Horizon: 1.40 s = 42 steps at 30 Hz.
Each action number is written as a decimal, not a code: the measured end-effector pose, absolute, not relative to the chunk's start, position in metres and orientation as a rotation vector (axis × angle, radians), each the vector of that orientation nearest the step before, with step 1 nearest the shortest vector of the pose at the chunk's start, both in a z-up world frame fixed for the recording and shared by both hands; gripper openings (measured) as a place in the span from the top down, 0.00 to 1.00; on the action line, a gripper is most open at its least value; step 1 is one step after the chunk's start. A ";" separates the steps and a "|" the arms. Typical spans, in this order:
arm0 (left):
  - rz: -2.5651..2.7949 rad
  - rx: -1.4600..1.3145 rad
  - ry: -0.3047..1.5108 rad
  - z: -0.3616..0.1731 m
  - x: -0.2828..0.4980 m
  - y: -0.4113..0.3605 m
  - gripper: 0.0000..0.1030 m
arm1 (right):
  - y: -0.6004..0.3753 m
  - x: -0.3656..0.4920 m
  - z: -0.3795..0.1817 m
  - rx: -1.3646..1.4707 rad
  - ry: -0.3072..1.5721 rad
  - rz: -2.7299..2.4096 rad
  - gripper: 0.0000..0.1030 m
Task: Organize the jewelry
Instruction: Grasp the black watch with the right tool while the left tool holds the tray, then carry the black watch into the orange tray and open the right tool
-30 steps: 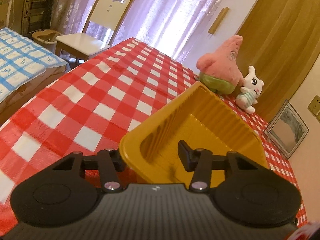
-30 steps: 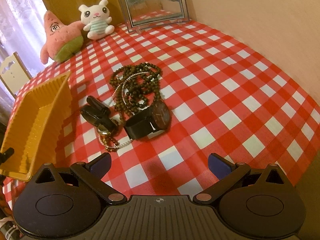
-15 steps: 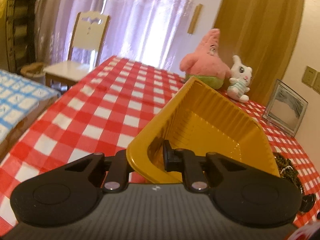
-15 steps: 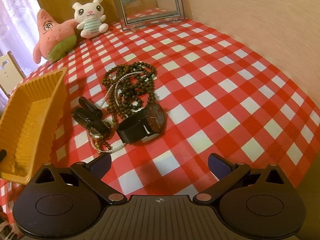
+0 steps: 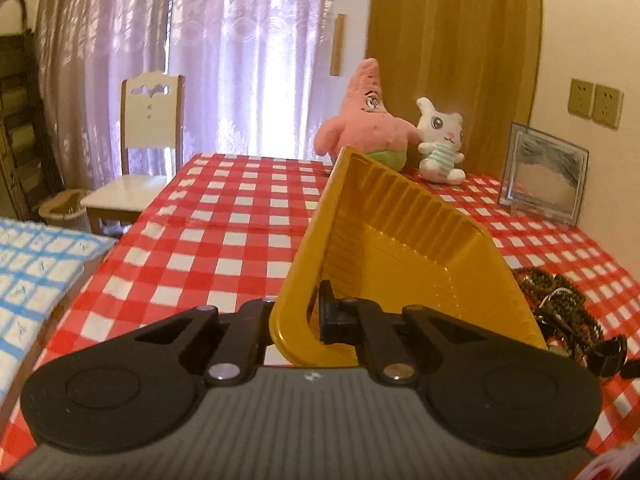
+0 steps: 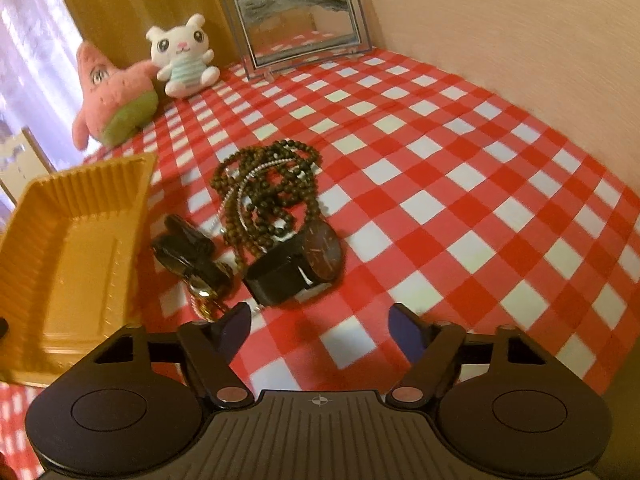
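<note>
Two handheld grippers work over a red-checked tablecloth (image 6: 460,208). The left gripper (image 5: 296,320) is pinched tight on the near wall of a ribbed yellow tray (image 5: 400,248), one finger outside and one inside, holding it tilted with its far end raised. The right gripper (image 6: 318,326) points steeply down, its jaws apart and just narrowing with nothing between them, poised near a black wristwatch (image 6: 296,260). Beyond the watch lies a tangle of dark beaded necklaces (image 6: 272,184), with a black clip (image 6: 184,244) to its left, just beside the tray.
</note>
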State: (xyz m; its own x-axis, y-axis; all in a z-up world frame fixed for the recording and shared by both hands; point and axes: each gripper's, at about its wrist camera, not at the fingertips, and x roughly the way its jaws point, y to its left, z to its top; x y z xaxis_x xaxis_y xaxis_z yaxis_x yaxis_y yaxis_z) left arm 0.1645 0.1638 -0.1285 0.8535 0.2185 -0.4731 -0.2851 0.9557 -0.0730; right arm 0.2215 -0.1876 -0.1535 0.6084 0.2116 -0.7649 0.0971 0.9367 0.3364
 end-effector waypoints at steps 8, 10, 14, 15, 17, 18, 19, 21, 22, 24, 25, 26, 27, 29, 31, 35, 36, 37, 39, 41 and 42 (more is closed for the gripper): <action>0.279 -0.122 0.494 -0.124 0.168 0.159 0.94 | -0.196 0.248 -0.161 0.469 0.916 0.064 0.40; 0.281 -0.122 0.501 -0.123 0.168 0.158 0.94 | -0.198 0.255 -0.164 0.499 0.922 0.058 0.42; 0.287 -0.118 0.508 -0.120 0.167 0.155 0.94 | -0.201 0.265 -0.170 0.487 0.948 0.045 0.56; 0.289 -0.120 0.510 -0.120 0.166 0.154 0.94 | -0.201 0.266 -0.171 0.474 0.953 0.044 0.60; 0.289 -0.122 0.510 -0.119 0.165 0.152 0.95 | -0.201 0.267 -0.172 0.423 0.956 0.043 0.77; 0.289 -0.118 0.509 -0.118 0.164 0.151 0.95 | -0.201 0.268 -0.172 0.399 0.957 0.051 0.77; 0.289 -0.116 0.510 -0.118 0.164 0.152 0.95 | -0.200 0.269 -0.171 0.370 0.956 0.059 0.79; 0.287 -0.114 0.511 -0.116 0.164 0.150 0.95 | -0.197 0.269 -0.171 0.302 0.949 0.071 0.83; 0.288 -0.114 0.510 -0.116 0.164 0.150 0.95 | -0.196 0.269 -0.171 0.272 0.945 0.080 0.86; 0.288 -0.112 0.509 -0.116 0.164 0.150 0.95 | -0.196 0.268 -0.171 0.239 0.945 0.096 0.90; 0.289 -0.110 0.508 -0.116 0.163 0.149 0.95 | -0.196 0.268 -0.171 0.233 0.948 0.101 0.91; 0.288 -0.109 0.507 -0.115 0.163 0.148 0.95 | -0.197 0.268 -0.172 0.232 0.951 0.107 0.91; 0.288 -0.108 0.506 -0.114 0.163 0.148 0.95 | -0.198 0.268 -0.171 0.229 0.955 0.112 0.91; 0.289 -0.112 0.506 -0.114 0.163 0.148 0.95 | -0.196 0.268 -0.169 0.205 0.960 0.117 0.91; 0.287 -0.116 0.509 -0.114 0.163 0.148 0.95 | -0.194 0.267 -0.164 0.179 0.948 0.134 0.91; 0.285 -0.122 0.514 -0.114 0.165 0.151 0.95 | -0.185 0.268 -0.147 0.135 0.909 0.197 0.91; 0.284 -0.120 0.514 -0.114 0.165 0.150 0.95 | -0.181 0.269 -0.143 0.126 0.899 0.215 0.91; 0.283 -0.119 0.514 -0.114 0.165 0.151 0.95 | -0.176 0.269 -0.137 0.114 0.884 0.243 0.91; 0.280 -0.117 0.513 -0.114 0.166 0.151 0.95 | -0.164 0.271 -0.128 0.101 0.858 0.300 0.91; 0.277 -0.116 0.514 -0.114 0.168 0.152 0.95 | -0.150 0.272 -0.120 0.097 0.835 0.364 0.91; 0.276 -0.116 0.515 -0.114 0.168 0.152 0.95 | -0.142 0.272 -0.118 0.096 0.824 0.398 0.91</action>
